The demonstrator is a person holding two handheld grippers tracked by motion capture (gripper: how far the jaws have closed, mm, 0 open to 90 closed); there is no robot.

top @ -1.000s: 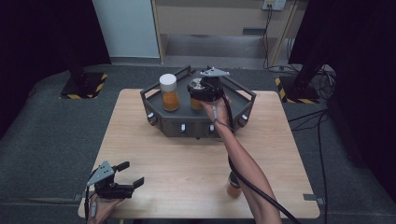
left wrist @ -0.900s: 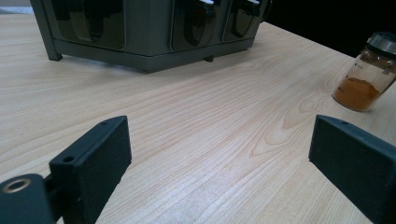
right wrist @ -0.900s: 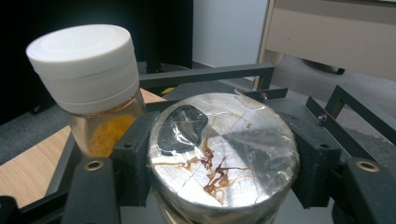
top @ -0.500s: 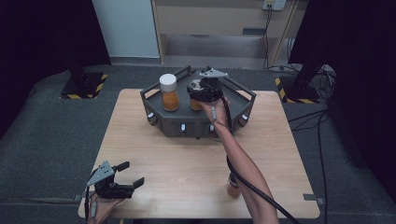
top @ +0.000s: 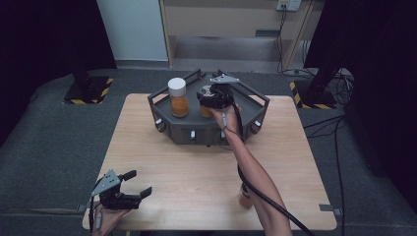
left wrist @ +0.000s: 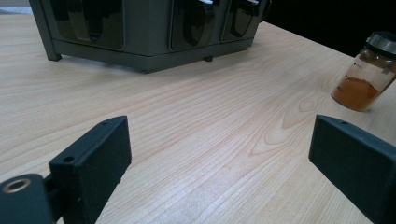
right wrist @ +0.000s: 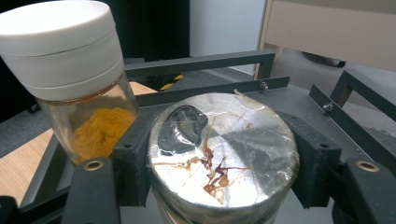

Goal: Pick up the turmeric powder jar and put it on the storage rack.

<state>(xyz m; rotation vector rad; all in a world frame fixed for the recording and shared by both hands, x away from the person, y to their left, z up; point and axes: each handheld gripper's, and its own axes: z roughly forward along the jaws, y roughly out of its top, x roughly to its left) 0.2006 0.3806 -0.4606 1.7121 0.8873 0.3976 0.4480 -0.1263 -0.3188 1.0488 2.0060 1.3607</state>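
Nothing shifted since earlier frames. High view: right gripper (top: 215, 96) over rack (top: 255, 101), beside white-capped jar (top: 178, 97). Left gripper view: left gripper (left wrist: 219, 154) wide open, empty; third jar (left wrist: 366, 72) waiting on table (left wrist: 196, 121). Right gripper view: clamped on foil-topped jar (right wrist: 224, 154); placement probably unfinished.

No readable text, brand or number anywhere; the jar on the desk (left wrist: 365, 72) carries a small label, too blurred to read. Only sign-like marking: yellow-black hazard stripes on the floor plates (top: 88, 91) by the stands, no words on them
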